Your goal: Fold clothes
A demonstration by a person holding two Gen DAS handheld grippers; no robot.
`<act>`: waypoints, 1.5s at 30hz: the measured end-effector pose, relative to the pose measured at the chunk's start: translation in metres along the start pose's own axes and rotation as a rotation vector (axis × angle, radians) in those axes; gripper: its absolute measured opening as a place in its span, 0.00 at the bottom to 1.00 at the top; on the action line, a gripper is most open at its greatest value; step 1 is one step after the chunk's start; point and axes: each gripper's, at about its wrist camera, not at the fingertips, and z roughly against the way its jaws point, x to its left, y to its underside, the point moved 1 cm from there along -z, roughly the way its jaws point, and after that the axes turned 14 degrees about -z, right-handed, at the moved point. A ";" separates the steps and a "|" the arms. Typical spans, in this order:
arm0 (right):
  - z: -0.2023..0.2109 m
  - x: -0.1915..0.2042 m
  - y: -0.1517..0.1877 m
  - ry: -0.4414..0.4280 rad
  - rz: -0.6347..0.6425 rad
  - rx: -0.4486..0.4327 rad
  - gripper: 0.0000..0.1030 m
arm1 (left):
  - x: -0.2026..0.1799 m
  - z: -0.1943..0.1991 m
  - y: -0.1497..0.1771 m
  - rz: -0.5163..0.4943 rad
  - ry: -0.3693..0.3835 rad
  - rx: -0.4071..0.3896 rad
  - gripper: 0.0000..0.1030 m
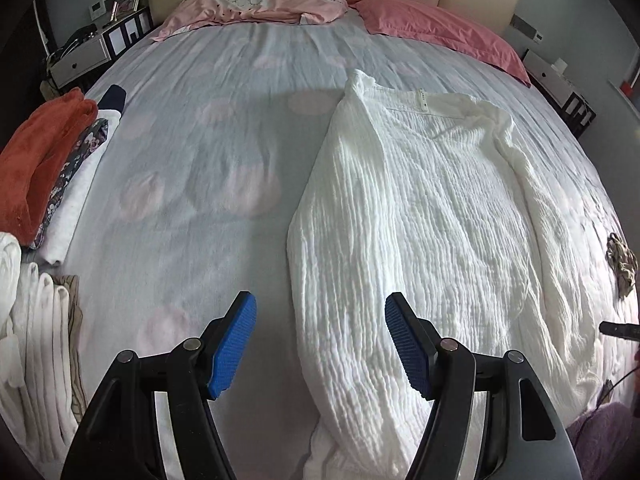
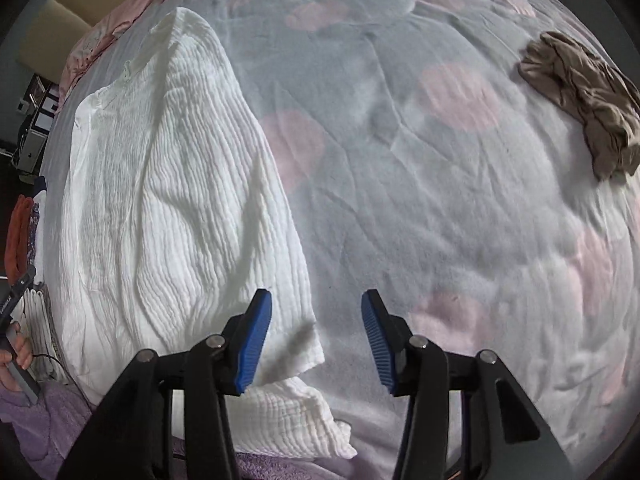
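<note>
A white crinkled garment [image 1: 420, 208] lies spread lengthwise on the bed, both long sides folded inward; it also shows in the right wrist view [image 2: 168, 200]. My left gripper [image 1: 320, 312] is open and empty, hovering over the garment's near left edge. My right gripper [image 2: 316, 312] is open and empty above the garment's near right corner [image 2: 308, 352]. The other gripper shows at the left edge of the right wrist view [image 2: 16, 292].
A stack of folded clothes, orange [image 1: 36, 160], floral and white, lies at the bed's left edge, with white folded items [image 1: 36, 340] nearer. A crumpled brown garment [image 2: 588, 96] lies to the right. Pink pillows [image 1: 440, 28] lie at the headboard. Nightstands flank the bed.
</note>
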 end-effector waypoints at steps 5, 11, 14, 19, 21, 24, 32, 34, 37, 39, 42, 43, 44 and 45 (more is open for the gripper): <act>-0.025 -0.006 0.008 -0.057 -0.071 0.114 0.40 | 0.006 0.001 0.009 0.029 0.011 0.005 0.66; -0.013 -0.007 0.007 -0.041 -0.113 0.092 0.11 | 0.018 -0.013 0.011 0.078 0.036 0.038 0.66; 0.006 -0.004 0.002 -0.035 -0.106 0.050 0.09 | 0.021 -0.019 0.010 0.085 0.038 0.045 0.66; 0.061 -0.004 -0.034 0.037 -0.099 -0.065 0.08 | 0.020 -0.030 0.002 0.061 0.037 0.054 0.66; 0.084 -0.007 -0.054 0.085 -0.093 -0.114 0.08 | 0.020 -0.035 -0.003 0.055 0.038 0.056 0.66; 0.112 -0.014 -0.086 0.167 -0.094 -0.183 0.08 | 0.021 -0.041 -0.009 0.047 0.035 0.058 0.66; 0.133 -0.029 -0.200 0.335 -0.124 -0.321 0.08 | 0.017 -0.051 -0.019 0.027 0.085 0.080 0.66; 0.125 -0.033 -0.223 0.368 -0.120 -0.334 0.08 | 0.012 -0.051 -0.022 0.020 0.122 0.082 0.66; 0.099 -0.038 -0.244 0.413 -0.112 -0.325 0.08 | 0.003 -0.046 -0.027 -0.006 0.156 0.068 0.66; 0.083 -0.042 -0.250 0.425 -0.117 -0.311 0.08 | -0.003 -0.044 -0.030 -0.021 0.171 0.057 0.66; 0.067 -0.048 -0.252 0.411 -0.133 -0.293 0.11 | -0.006 -0.044 -0.033 -0.033 0.186 0.054 0.66; 0.065 -0.048 -0.251 0.400 -0.137 -0.294 0.11 | -0.007 -0.044 -0.033 -0.036 0.186 0.057 0.66; 0.065 -0.048 -0.249 0.386 -0.140 -0.298 0.11 | -0.007 -0.044 -0.032 -0.039 0.187 0.059 0.66; 0.067 -0.047 -0.246 0.372 -0.145 -0.301 0.12 | -0.007 -0.043 -0.032 -0.040 0.190 0.058 0.66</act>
